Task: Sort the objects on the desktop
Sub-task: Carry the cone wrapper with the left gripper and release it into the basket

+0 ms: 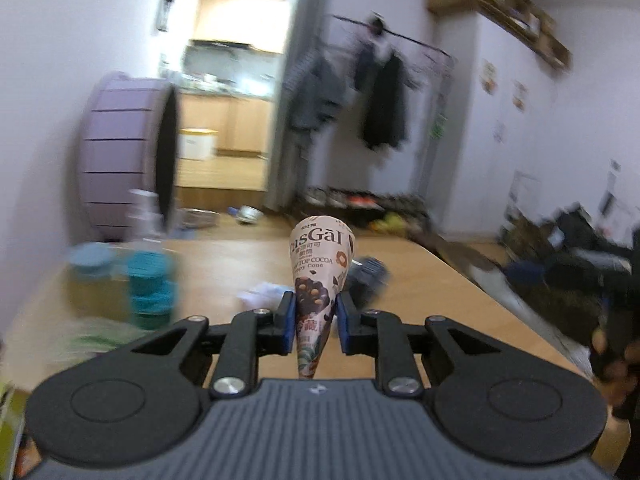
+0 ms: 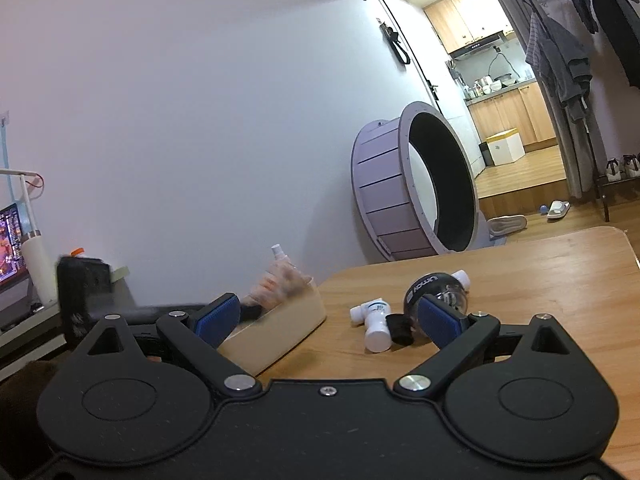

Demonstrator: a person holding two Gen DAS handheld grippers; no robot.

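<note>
wooden table (image 1: 420, 280) | left claw (image 1: 316, 316) grips cone (image 1: 320, 276) | label "TOP COCOA"

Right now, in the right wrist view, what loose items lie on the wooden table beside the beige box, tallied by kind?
White plastic pipe fittings: 2
Clear ball with a black band: 1
Small black strap piece: 1
Total: 4, all to the right of the beige box.

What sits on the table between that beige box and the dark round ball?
In the right wrist view, a white pipe fitting lies between the beige box and the ball.
</note>
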